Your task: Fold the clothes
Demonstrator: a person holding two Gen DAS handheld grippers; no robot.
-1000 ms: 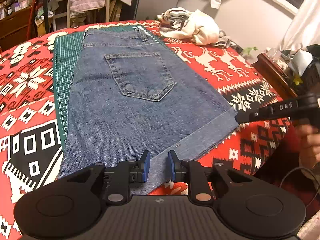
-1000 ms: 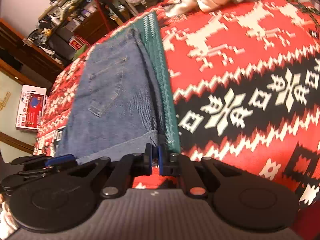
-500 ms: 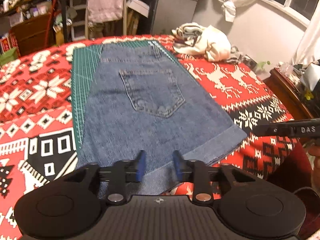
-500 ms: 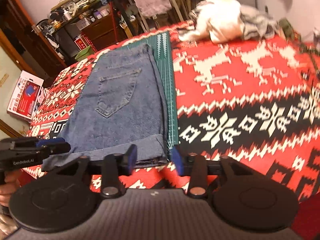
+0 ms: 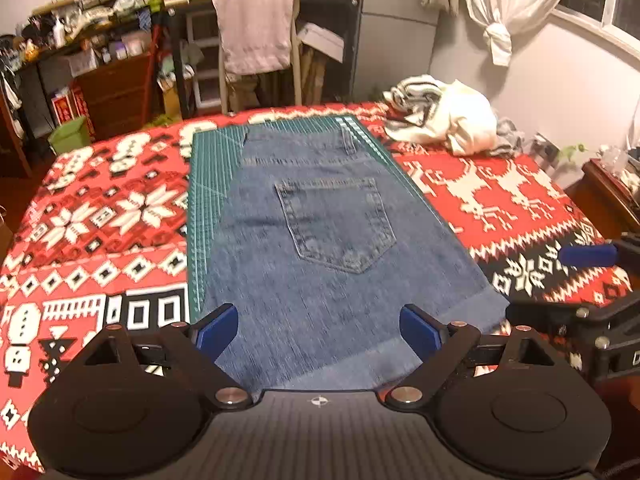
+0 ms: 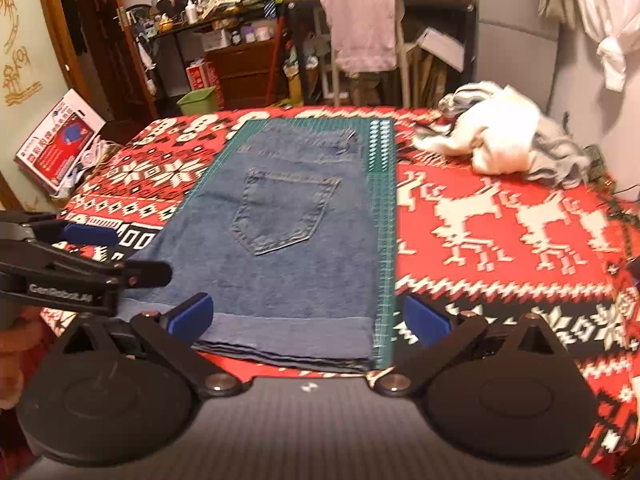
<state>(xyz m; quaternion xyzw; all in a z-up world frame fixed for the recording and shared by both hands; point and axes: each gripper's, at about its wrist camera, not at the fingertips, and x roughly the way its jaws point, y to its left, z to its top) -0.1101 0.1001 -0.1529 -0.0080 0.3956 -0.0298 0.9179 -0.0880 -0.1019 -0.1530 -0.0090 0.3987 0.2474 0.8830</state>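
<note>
Left wrist: folded jeans [image 5: 320, 248] lie beyond spread fingers [image 5: 216, 328].

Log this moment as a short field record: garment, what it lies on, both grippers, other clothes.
garment: folded denim shorts, back pocket up, cuffed hem nearest the cameras
lies on: green cutting mat over a red patterned blanket
left gripper: open, fingers apart over the hem, holding nothing
right gripper: open, over the hem's right corner, holding nothing
other clothes: white crumpled pile at the far right

Clothes pile [image 5: 448, 120] — far-right obstacle
</note>
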